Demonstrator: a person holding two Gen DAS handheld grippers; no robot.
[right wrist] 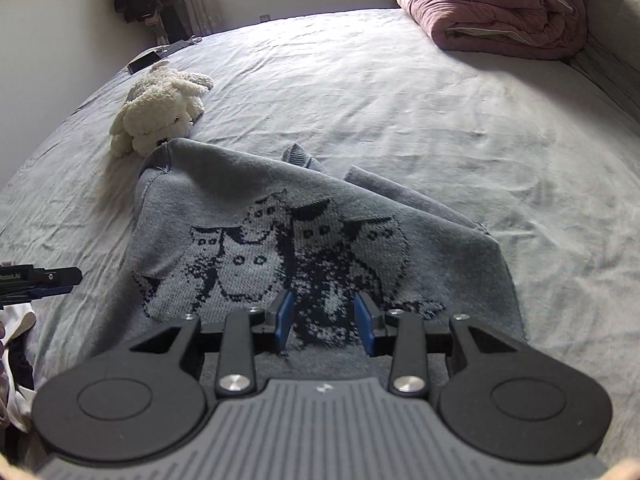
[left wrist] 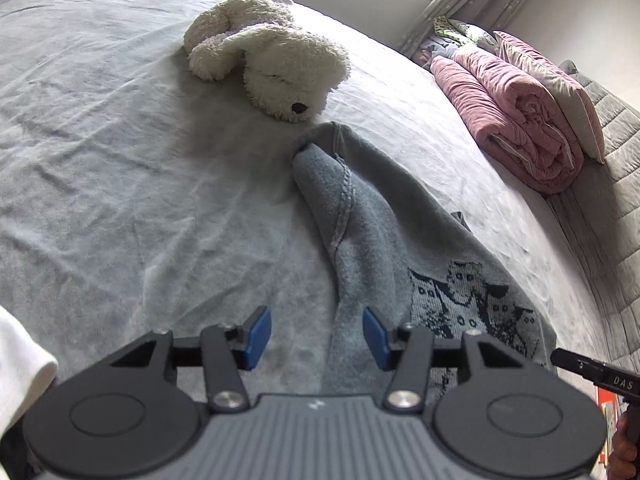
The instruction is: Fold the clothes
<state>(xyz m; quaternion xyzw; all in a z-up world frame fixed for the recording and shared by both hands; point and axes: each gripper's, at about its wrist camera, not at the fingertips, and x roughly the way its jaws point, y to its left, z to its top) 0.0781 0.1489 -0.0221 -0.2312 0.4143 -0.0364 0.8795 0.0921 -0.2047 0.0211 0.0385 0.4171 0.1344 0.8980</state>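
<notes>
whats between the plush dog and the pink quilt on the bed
Only bare grey bedsheet lies between the plush dog and the folded pink quilt. The right wrist view shows it best.

One grey owl-pattern sweater [right wrist: 280,240], one white plush dog [left wrist: 276,64], one rolled pink quilt [left wrist: 516,120], one pillow [left wrist: 560,92] and two grippers — left [left wrist: 316,338], right [right wrist: 325,328].

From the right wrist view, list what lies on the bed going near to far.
Right hand-held gripper → grey sweater with the cat pattern → white plush dog → dark flat object at the bed's far edge. The pink quilt also lies far back, to the right.
</notes>
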